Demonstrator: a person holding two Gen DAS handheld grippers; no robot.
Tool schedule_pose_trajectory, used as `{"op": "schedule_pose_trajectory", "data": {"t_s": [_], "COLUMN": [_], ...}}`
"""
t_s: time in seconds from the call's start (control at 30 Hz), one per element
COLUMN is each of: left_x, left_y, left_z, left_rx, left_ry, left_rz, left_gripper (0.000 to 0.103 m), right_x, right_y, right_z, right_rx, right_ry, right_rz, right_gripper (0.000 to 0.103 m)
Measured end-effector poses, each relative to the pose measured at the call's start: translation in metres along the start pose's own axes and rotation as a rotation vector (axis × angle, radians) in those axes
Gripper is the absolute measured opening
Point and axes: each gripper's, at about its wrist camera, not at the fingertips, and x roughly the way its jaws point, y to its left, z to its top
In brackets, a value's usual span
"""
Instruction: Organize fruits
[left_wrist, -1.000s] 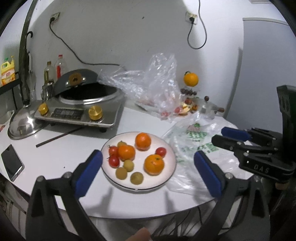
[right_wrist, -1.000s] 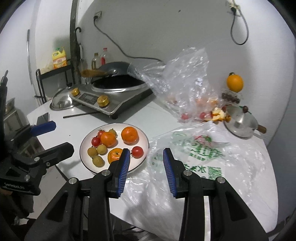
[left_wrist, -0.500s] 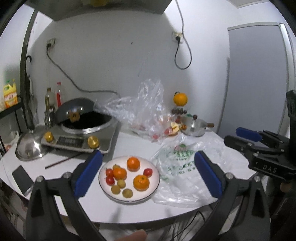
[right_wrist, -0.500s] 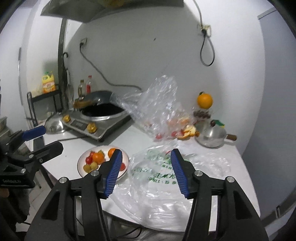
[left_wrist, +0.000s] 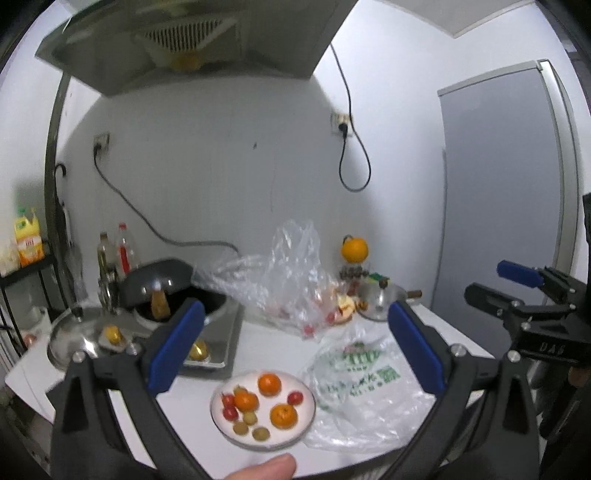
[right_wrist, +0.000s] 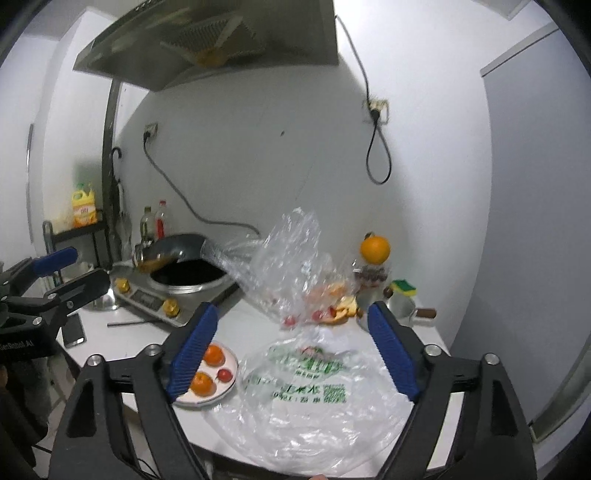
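The white plate (left_wrist: 309, 395) sits near the front edge of the round table (left_wrist: 258, 343), carrying 3 oranges (left_wrist: 283, 416), small red tomatoes (left_wrist: 295, 397) and some little yellowish fruits too blurred to name. Just beside it lies a flat printed plastic bag (right_wrist: 306, 373). In the right wrist view a blue pad covers half the plate. Another orange (right_wrist: 375, 249) is perched at the back. The left gripper (left_wrist: 295, 347) hangs above the table, jaws spread, nothing between them. The right gripper (right_wrist: 291, 349) has just been opening: jaws wide, empty, raised over the bag.
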Motion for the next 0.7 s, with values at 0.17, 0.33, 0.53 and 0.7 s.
{"op": "schedule_pose_trajectory", "data": {"t_s": [0.17,0.33,0.53,0.7], "left_x": [-0.009,-0.011,-0.010,-0.010], "left_y": [0.000,0.005,0.006,0.002], "left_z": [0.022,0.035,0.036,0.034], "left_rx": [0.014,-0.020,-0.020,-0.004], "left_ry": [-0.063,-0.070,-0.063,-0.060], "left_rz": [0.040,0.057,0.053,0.041], "left_gripper": [0.103,0.103,0.103,0.102], "right_x": [-0.010,-0.015,-0.011,-0.006], "right_y": [-0.004,-0.008,-0.014,-0.011], "right_z": [0.021,0.031,0.033,0.032], "right_rx": [-0.012,-0.009,0.001,-0.003], "right_ry": [-0.051,-0.075,-0.072,-0.063], "right_rz": [-0.040,-0.061,-0.067,-0.064], "right_gripper": [0.087,0.087,0.087,0.087]}}
